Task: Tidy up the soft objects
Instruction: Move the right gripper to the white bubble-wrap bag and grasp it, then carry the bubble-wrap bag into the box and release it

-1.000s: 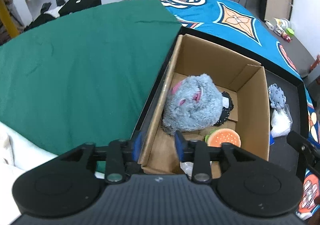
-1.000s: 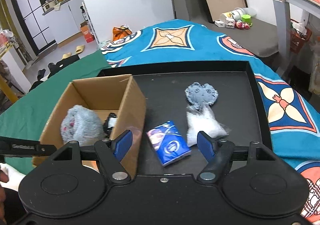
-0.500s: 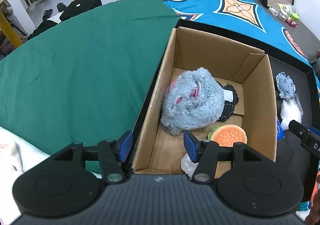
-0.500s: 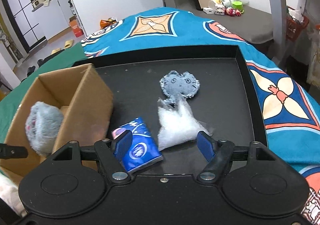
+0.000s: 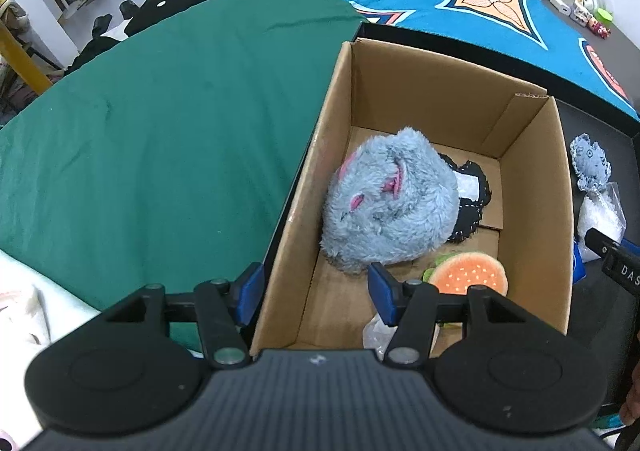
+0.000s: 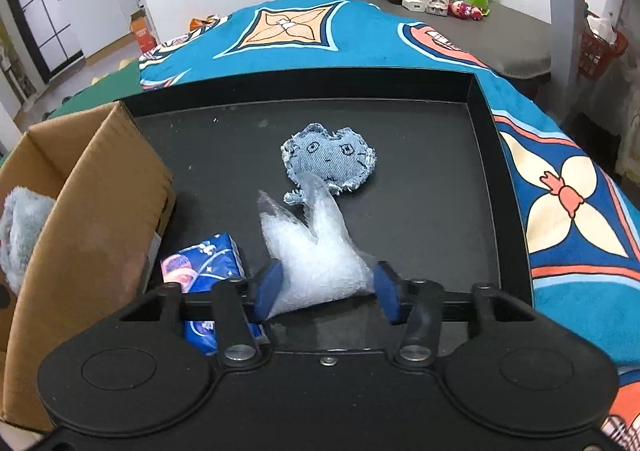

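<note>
My right tongs (image 6: 326,289) have just been closing around the clear plastic bag of white stuffing (image 6: 316,251), a crinkled, puffy pouch lying near the front edge of the black tray (image 6: 486,155); their blue pads flank its wide end, and I cannot tell whether they press it. The bag's pointed top overlaps a frayed denim cat-face patch (image 6: 330,159) toward the tray's middle. A glossy blue tissue pack (image 6: 204,263) lies beside the cardboard box (image 5: 532,187). My left tongs (image 5: 316,291) stand half open, empty, straddling the box's left wall. Inside the box lie a fluffy grey plush (image 5: 390,203), a black stitched fabric piece (image 5: 474,191) and a burger-shaped soft toy (image 5: 468,275).
</note>
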The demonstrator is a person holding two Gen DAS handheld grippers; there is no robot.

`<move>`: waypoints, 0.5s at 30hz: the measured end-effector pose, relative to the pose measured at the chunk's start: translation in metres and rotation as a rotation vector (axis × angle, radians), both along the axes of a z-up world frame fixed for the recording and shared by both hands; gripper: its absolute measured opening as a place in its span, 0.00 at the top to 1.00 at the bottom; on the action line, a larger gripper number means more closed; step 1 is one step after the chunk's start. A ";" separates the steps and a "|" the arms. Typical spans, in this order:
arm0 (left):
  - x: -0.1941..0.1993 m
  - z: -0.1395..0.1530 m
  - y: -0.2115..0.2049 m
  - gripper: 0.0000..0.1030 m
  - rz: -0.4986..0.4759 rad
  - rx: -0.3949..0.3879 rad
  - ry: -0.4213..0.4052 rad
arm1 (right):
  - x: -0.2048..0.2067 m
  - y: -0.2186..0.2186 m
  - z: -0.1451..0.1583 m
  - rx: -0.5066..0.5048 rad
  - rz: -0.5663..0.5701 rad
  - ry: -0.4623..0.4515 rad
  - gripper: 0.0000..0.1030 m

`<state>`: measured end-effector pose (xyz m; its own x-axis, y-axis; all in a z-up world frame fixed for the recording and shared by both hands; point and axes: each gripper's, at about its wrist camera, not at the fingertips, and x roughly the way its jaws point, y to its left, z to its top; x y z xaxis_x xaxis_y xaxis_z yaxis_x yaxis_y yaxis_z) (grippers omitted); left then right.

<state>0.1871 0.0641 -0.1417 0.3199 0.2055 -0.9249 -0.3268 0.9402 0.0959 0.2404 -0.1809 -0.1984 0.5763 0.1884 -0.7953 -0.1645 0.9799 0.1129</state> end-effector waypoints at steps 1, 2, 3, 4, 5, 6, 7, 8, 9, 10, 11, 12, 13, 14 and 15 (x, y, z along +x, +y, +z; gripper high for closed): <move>0.000 0.000 0.000 0.46 -0.001 0.002 0.000 | 0.000 -0.002 0.001 0.012 -0.006 0.004 0.61; 0.000 0.000 0.000 0.46 -0.002 0.004 -0.001 | -0.001 -0.004 0.002 0.029 -0.010 0.010 0.65; -0.001 0.001 0.000 0.46 -0.001 0.004 -0.001 | -0.002 -0.005 0.004 0.034 -0.009 0.012 0.68; -0.001 0.001 0.000 0.46 0.000 0.003 -0.001 | -0.003 -0.005 0.005 0.035 -0.003 0.012 0.73; -0.002 0.001 0.001 0.46 0.002 -0.001 -0.003 | -0.004 -0.006 0.007 0.037 -0.002 0.012 0.75; -0.002 0.002 0.001 0.46 0.004 -0.004 -0.006 | -0.006 -0.006 0.009 0.039 -0.005 0.013 0.75; -0.002 0.002 0.002 0.46 0.006 -0.008 -0.008 | -0.007 -0.006 0.010 0.041 -0.007 0.013 0.76; -0.003 0.003 0.003 0.46 0.009 -0.012 -0.011 | -0.009 -0.007 0.012 0.041 -0.010 0.010 0.76; -0.004 0.004 0.003 0.46 0.011 -0.018 -0.015 | -0.011 -0.006 0.014 0.041 -0.009 0.006 0.77; -0.004 0.004 0.004 0.46 0.012 -0.022 -0.018 | -0.014 -0.006 0.017 0.043 -0.008 0.002 0.77; -0.005 0.005 0.005 0.46 0.013 -0.024 -0.022 | -0.016 -0.006 0.020 0.044 -0.008 -0.001 0.77; -0.007 0.006 0.005 0.46 0.014 -0.026 -0.028 | -0.018 -0.006 0.022 0.043 -0.009 -0.003 0.77; -0.008 0.007 0.006 0.46 0.014 -0.028 -0.032 | -0.020 -0.005 0.024 0.042 -0.008 -0.005 0.77; -0.009 0.007 0.007 0.46 0.014 -0.031 -0.036 | -0.022 -0.004 0.027 0.041 -0.008 -0.008 0.77; -0.009 0.008 0.007 0.46 0.014 -0.034 -0.039 | -0.024 -0.003 0.029 0.040 -0.007 -0.011 0.77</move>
